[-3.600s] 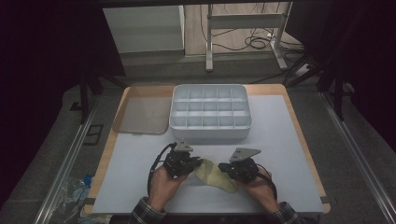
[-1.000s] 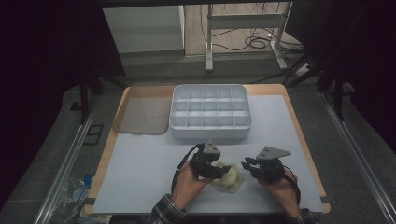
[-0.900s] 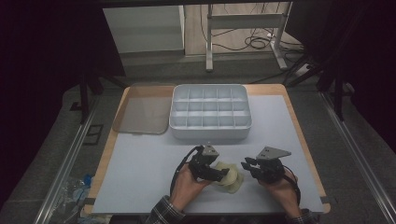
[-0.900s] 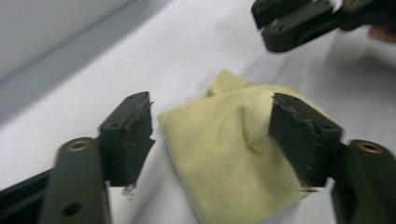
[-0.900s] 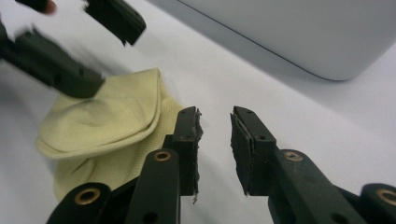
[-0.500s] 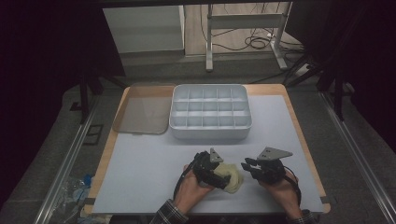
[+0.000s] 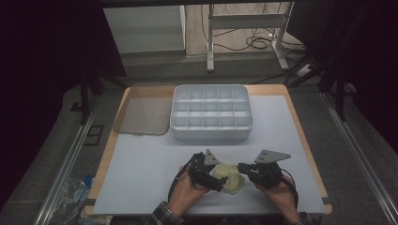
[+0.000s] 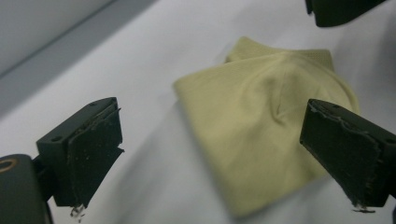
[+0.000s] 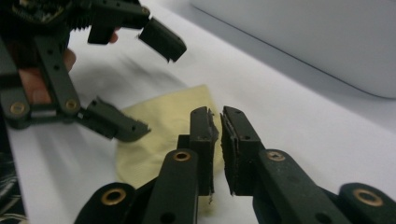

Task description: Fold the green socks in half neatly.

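- Folding looked to be the work in hand: a pale yellow cloth [image 7: 228, 177] lay bunched on the white table mat [image 7: 155, 178], near the person's edge, between the two grippers and well short of the grey divided tray [image 7: 211, 112].
- The left gripper [image 8: 212, 149] stood wide apart, its jaws having just been opening. The cloth lay beyond and between them, but neither pad pressed on it, so that side held nothing.
- The right gripper [image 9: 216, 140] was almost shut, its jaws having just been closing with only a thin slit left. No cloth could be seen pinched in that slit; the fabric lay behind and under the jaws.
- Risk one: with neither gripper gripping it, the loose fold could spring back, since a raised crease stood up in the middle of the cloth.
- Risk two: if the right gripper pulled away believing it had a corner, it would likely come up empty, or catch a single layer and drag the pile askew.
- Risk three: the left gripper's open jaws sat low over the mat, and closing there might nip the mat or several layers together.
- Risk four: the two grippers were close, and a hasty reach could knock them together.
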Demonstrator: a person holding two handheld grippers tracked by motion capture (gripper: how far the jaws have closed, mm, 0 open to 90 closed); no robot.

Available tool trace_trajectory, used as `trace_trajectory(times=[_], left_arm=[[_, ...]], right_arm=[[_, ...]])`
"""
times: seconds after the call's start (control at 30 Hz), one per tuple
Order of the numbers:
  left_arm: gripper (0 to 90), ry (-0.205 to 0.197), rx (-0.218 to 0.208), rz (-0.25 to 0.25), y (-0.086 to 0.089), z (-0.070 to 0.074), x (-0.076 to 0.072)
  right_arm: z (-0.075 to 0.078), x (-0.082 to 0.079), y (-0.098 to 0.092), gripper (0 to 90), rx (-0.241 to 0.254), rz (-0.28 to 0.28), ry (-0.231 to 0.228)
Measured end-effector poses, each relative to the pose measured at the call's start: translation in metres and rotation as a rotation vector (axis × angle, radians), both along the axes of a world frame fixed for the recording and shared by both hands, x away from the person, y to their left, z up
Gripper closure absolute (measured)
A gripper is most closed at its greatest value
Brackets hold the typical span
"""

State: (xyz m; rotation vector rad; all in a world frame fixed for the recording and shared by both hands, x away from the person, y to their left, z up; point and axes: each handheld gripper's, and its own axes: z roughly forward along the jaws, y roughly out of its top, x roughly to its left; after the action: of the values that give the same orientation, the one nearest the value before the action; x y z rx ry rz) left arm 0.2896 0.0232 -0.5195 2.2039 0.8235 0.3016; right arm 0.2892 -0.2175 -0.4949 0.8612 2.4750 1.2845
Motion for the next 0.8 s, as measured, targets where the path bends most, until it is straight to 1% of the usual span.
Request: trace_trajectory(times=[0.1, 0.2, 0.27, 0.37, 0.4, 0.47, 0.5, 0.53, 0.57, 0.63, 0.73, 0.8], left_arm=[[8.1, -0.006, -0.003, 0.024, 0.011, 0.003, -0.001], [12.3, 0.001, -0.02, 0.044, 0.023, 0.003, 0.0], [13.5, 0.006, -0.026, 0.052, 0.027, 0.003, 0.001], [14.9, 0.006, -0.03, 0.058, 0.03, 0.003, 0.001], [16.0, 0.008, -0.038, 0.056, 0.031, 0.003, 0.002], [20.7, 0.012, -0.049, 0.045, 0.03, 0.003, 0.002], [22.2, 0.013, -0.048, 0.04, 0.029, 0.004, 0.002], [24.4, 0.016, -0.05, 0.029, 0.028, 0.004, 0.002], [28.9, 0.016, -0.053, 0.026, 0.027, 0.004, 0.002], [31.5, 0.02, -0.065, 0.016, 0.026, 0.005, 0.003], [38.4, 0.037, -0.08, 0.009, 0.025, 0.005, 0.004], [42.6, 0.055, -0.09, 0.003, 0.025, 0.004, 0.006]], right_arm=[[-0.002, -0.004, 0.008, 83.8, 0.0, 0.027, 0.008], [-0.007, -0.006, 0.016, 84.0, -0.019, 0.059, 0.02], [-0.013, -0.007, 0.019, 84.2, -0.038, 0.061, 0.026], [-0.019, -0.007, 0.017, 85.3, -0.045, 0.057, 0.042], [-0.021, -0.007, 0.016, 86.0, -0.052, 0.053, 0.038], [-0.024, -0.008, 0.015, 87.0, -0.08, 0.047, 0.03], [-0.027, -0.008, 0.015, 88.7, -0.105, 0.043, 0.026], [-0.03, -0.009, 0.015, 89.2, -0.115, 0.045, 0.021], [-0.032, -0.009, 0.014, 89.2, -0.096, 0.044, 0.023], [-0.032, -0.008, 0.014, 89.2, -0.095, 0.047, 0.028], [-0.029, -0.008, 0.015, 89.0, -0.104, 0.052, 0.033], [-0.025, -0.006, 0.015, 88.4, -0.092, 0.051, 0.03]])
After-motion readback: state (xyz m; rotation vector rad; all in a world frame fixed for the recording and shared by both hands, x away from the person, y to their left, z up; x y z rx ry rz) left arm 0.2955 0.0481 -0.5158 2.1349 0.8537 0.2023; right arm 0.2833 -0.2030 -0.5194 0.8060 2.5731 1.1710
